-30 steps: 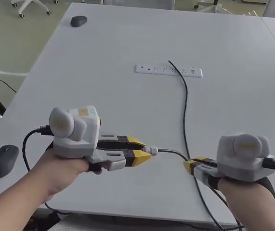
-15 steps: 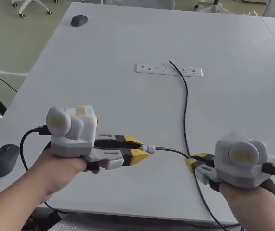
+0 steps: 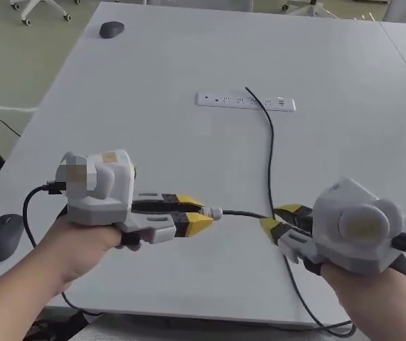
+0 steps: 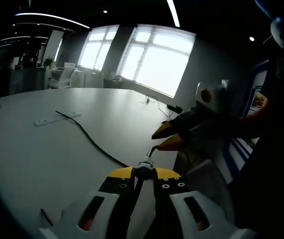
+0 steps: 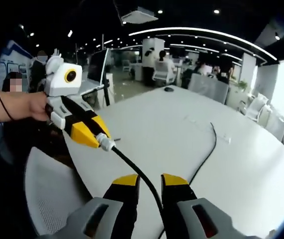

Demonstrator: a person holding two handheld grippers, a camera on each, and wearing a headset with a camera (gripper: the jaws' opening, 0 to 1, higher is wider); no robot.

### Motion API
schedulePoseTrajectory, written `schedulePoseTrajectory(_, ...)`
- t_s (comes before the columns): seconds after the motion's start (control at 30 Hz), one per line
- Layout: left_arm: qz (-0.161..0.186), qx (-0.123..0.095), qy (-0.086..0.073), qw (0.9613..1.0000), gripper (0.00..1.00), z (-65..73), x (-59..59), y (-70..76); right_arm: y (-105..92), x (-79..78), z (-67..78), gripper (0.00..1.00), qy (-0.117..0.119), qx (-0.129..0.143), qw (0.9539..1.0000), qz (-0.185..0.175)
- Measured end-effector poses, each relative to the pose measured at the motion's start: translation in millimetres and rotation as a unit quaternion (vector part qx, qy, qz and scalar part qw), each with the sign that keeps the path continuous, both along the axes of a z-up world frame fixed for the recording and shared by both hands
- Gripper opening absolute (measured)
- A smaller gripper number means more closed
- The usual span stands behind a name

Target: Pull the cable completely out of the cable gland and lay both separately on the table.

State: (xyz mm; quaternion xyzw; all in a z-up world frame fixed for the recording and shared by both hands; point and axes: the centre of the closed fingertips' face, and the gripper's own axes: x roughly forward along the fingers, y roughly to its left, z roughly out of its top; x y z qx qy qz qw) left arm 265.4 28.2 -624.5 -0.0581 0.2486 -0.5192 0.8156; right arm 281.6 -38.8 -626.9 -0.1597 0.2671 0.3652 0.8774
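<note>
Head view: both grippers are held over the near edge of the grey worktop (image 3: 188, 57), tips facing each other.
Left gripper (image 3: 201, 214): clenched on the cable gland (image 3: 215, 212), which is held in the air at its yellow tips.
Right gripper (image 3: 277, 218): jaws parted, one on either side of the cable, not pinching it.
Cable (image 3: 270, 156): black, one end inside the gland; it passes between the right jaws, and its far end lies across the power strip (image 3: 224, 100).
</note>
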Motion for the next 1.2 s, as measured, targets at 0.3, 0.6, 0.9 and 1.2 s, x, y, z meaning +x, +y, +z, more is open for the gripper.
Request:
schedulePoseTrajectory(0.3, -0.001, 0.008, -0.005, 1.0, 0.15, -0.8, -1.3, 0.7, 40.8, -16.3, -4.3, 0.13, -0.043, -0.094, 0.9875, 0.119)
schedulePoseTrajectory(0.6, -0.007, 0.013, -0.006, 0.9999, 0.15, -2.8, -3.1, 0.6, 52.0, -13.6, -8.8, 0.09, -0.059, -0.118, 0.9799, 0.15)
schedulePoseTrajectory(0.9, -0.015, 0.017, -0.006, 0.9997, 0.15, -6.0, -1.7, -4.6, 50.3, -11.2, -16.6, 0.02, -0.063, -0.142, 0.9732, 0.169)
schedulePoseTrajectory(1.2, -0.015, 0.023, -0.008, 0.9996, 0.15, -9.7, 1.9, -4.4, 34.5, -2.6, -23.1, 0.01, -0.025, -0.115, 0.9858, 0.12)
